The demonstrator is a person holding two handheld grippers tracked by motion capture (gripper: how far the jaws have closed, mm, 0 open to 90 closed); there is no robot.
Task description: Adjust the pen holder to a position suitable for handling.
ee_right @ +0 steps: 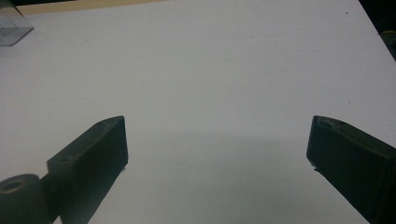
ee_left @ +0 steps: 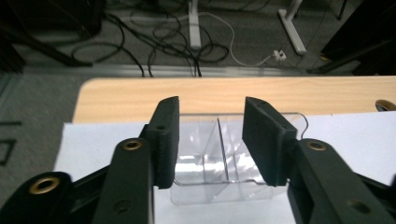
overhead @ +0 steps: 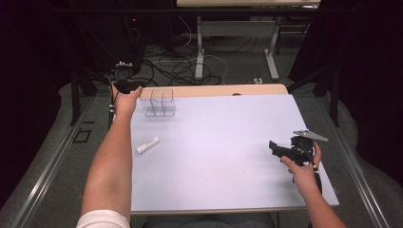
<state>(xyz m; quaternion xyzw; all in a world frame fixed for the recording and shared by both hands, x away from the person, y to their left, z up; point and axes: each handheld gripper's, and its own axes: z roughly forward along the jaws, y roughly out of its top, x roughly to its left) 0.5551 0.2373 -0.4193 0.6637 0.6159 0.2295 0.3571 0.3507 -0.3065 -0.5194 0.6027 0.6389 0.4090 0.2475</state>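
A clear plastic holder (overhead: 160, 103) with inner dividers stands at the far left of the white sheet (overhead: 218, 156). A small white stick-shaped piece (overhead: 148, 145) lies on the sheet nearer to me. My left gripper (overhead: 126, 84) is held up at the table's far left corner, beside the holder. In the left gripper view it (ee_left: 211, 140) is open, and the clear holder (ee_left: 219, 186) shows through the gap just beyond the jaws; I cannot tell if they touch. My right gripper (overhead: 275, 148) hovers low over the right of the sheet, and in its own view it (ee_right: 217, 144) is wide open with nothing between its jaws.
A bare wooden strip (overhead: 214, 90) runs along the table's far edge. Beyond it, cables (overhead: 176, 66) lie on the floor between the legs of another table (overhead: 199, 47). A corner of the clear holder (ee_right: 11, 28) sits at the top left of the right gripper view.
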